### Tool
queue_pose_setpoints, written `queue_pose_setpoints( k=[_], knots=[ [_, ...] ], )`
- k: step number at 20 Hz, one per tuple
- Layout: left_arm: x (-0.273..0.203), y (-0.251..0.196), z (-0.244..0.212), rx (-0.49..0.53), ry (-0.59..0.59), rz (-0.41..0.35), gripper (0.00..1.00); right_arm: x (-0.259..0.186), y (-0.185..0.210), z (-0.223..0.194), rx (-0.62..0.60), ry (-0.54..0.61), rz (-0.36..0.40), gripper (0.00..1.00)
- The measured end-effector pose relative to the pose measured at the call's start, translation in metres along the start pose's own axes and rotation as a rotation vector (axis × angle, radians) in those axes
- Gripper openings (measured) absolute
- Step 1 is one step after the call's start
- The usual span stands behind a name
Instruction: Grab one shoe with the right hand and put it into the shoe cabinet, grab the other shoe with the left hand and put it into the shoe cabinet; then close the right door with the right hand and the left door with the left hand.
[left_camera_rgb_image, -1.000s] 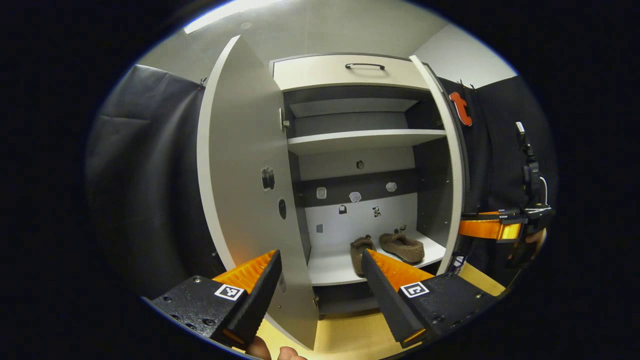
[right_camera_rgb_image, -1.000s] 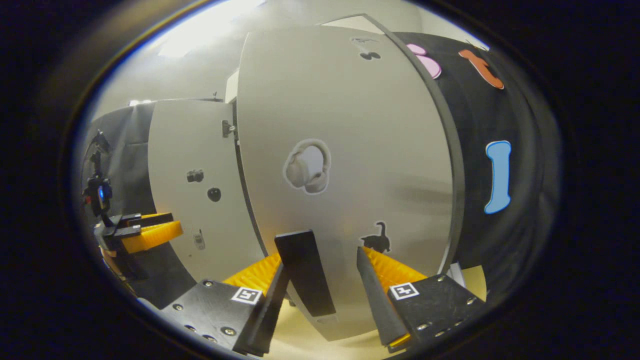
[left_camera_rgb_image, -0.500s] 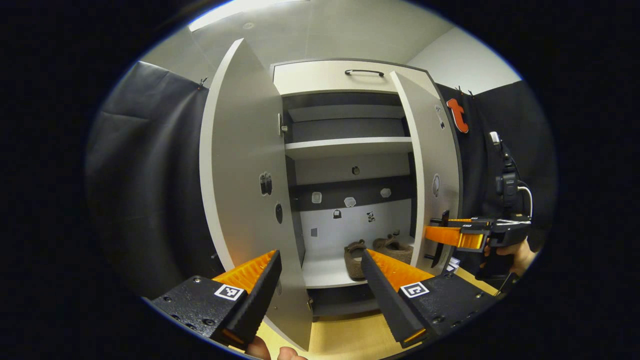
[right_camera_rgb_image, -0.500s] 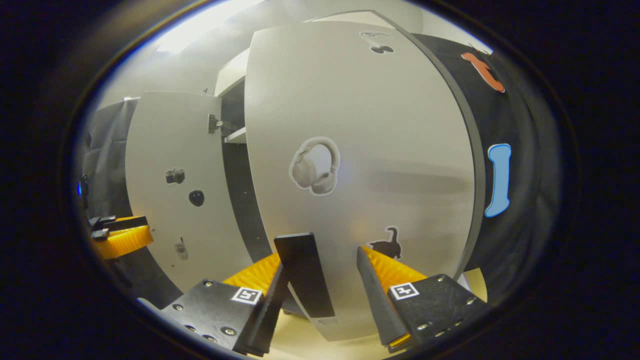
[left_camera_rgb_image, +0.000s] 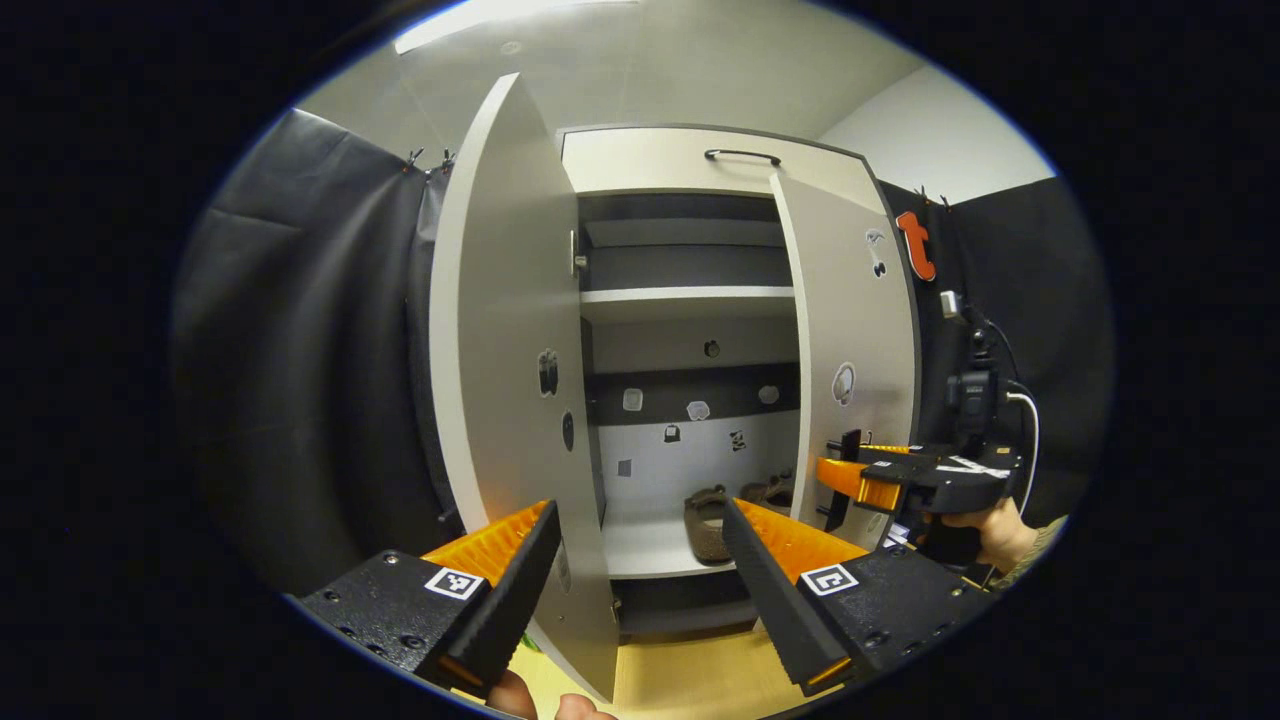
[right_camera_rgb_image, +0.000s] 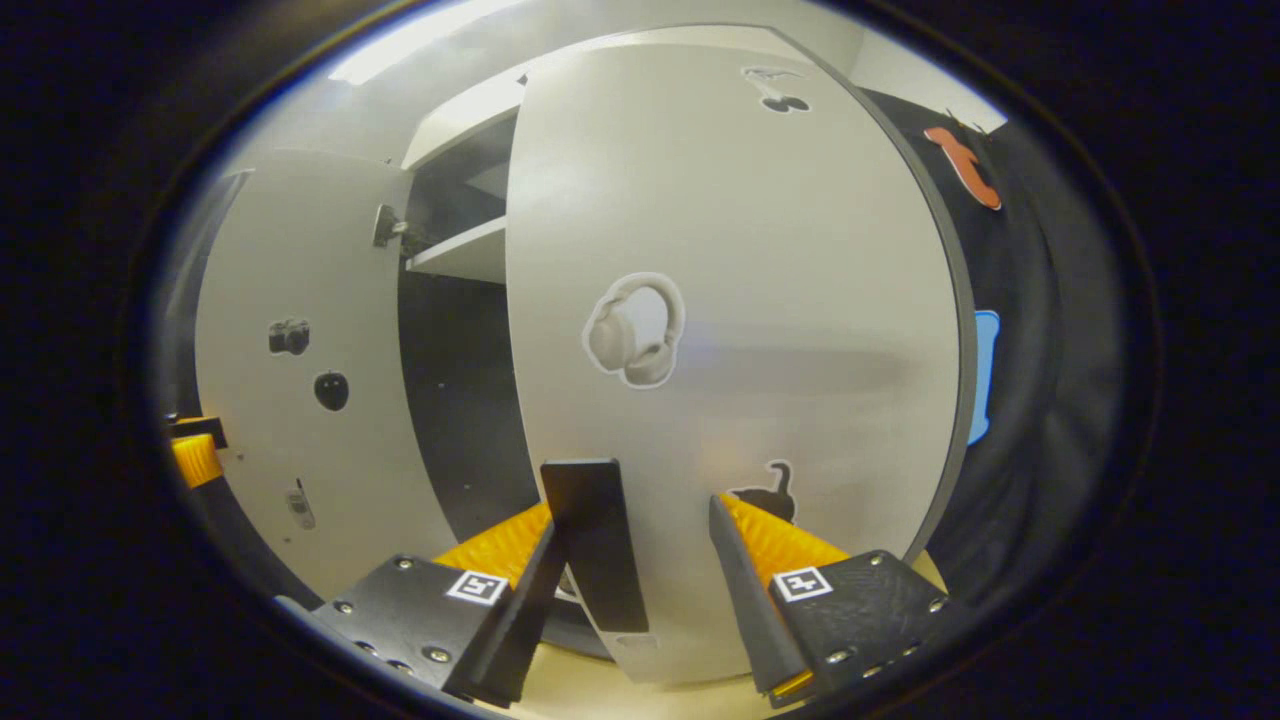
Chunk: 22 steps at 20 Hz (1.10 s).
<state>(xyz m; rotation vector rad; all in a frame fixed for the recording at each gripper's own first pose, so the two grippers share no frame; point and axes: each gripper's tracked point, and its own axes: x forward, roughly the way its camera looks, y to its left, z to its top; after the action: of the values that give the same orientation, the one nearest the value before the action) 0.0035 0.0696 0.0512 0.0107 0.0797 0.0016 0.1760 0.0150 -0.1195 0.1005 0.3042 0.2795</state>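
Shoes: I see both shoes (left_camera_rgb_image: 712, 508) on the cabinet's bottom shelf (left_camera_rgb_image: 645, 540), beyond my left fingers, long axes running front to back; the farther one is partly hidden behind the right door (left_camera_rgb_image: 850, 340).
Left gripper (left_camera_rgb_image: 640, 590): fingers wide apart, holding nothing; left door (left_camera_rgb_image: 510, 380) edge between them.
Right gripper (right_camera_rgb_image: 630, 590): fingers spread either side of the door handle (right_camera_rgb_image: 595, 540); I cannot tell if they touch it.
Room: pale wood floor (left_camera_rgb_image: 690, 675).
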Motion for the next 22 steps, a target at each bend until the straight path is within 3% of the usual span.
queue_pose_setpoints(
  k=[11, 18, 22],
  knots=[
    [-0.023, 0.016, 0.010, -0.048, -0.020, -0.060, 1.00, 0.021, -0.003, 0.003, -0.023, -0.014, -0.080, 0.83],
    [-0.049, 0.089, 0.017, -0.054, -0.050, 0.049, 1.00, 0.025, -0.002, 0.002, -0.031, -0.019, -0.110, 0.83],
    [-0.041, 0.121, 0.012, -0.053, -0.059, 0.066, 0.95, 0.025, -0.001, 0.001, -0.026, -0.015, -0.128, 0.83]
  ],
)
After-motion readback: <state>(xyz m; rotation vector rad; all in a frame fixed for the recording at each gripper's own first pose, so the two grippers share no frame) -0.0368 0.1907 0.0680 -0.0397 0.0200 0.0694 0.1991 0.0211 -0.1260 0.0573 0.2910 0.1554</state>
